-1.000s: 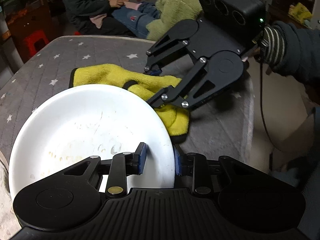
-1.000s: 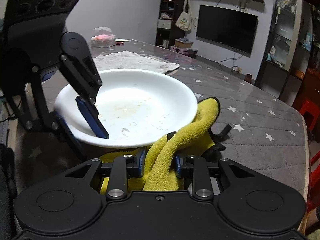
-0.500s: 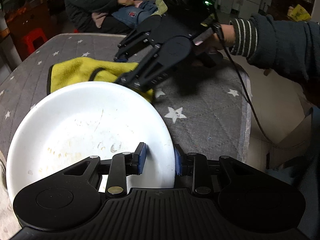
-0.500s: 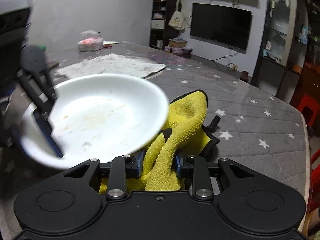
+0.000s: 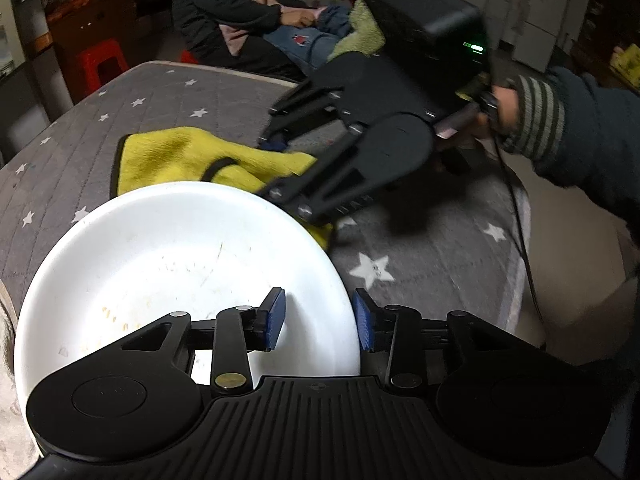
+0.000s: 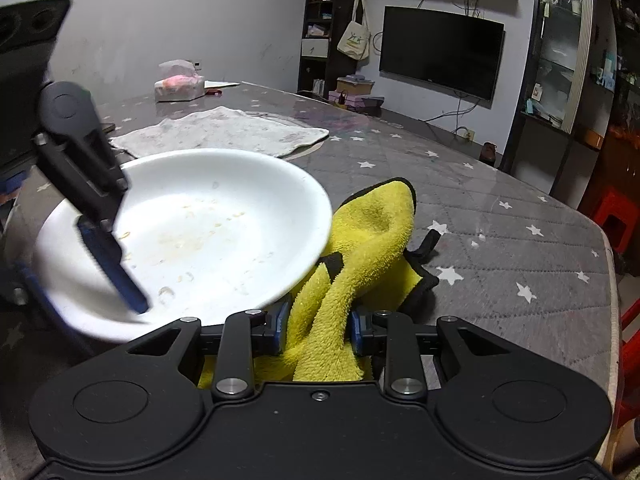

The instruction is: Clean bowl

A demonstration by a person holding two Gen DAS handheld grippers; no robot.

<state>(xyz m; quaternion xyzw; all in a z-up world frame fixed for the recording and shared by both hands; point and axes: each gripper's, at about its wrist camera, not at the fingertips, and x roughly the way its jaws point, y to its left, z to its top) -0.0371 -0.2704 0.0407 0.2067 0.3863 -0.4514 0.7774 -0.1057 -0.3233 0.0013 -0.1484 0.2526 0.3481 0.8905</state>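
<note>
The left gripper (image 5: 318, 318) holds the white bowl (image 5: 176, 264) by its near rim. One blue pad (image 5: 274, 318) sits inside the bowl and the other pad sits outside, so the rim is pinched between them. The bowl has small yellow bits of food and faint smears on its inside. In the right wrist view the bowl (image 6: 216, 232) looks tipped and lifted, with its far rim over the yellow cloth (image 6: 360, 248).

The right gripper (image 6: 316, 326) is clamped on a bunched fold of that yellow cloth. The cloth is fluffy with a dark trim, and the rest of it lies on the worktop (image 6: 500, 240) just past the bowl. The worktop has a grey quilted cover with white stars.

Farther back on the worktop lies a flat pale rag (image 6: 224, 130), and behind it a pack of tissues (image 6: 180, 84). A dark TV (image 6: 440, 52) hangs on the far wall. In the left wrist view two people (image 5: 256, 16) sit beyond the far edge of the worktop.
</note>
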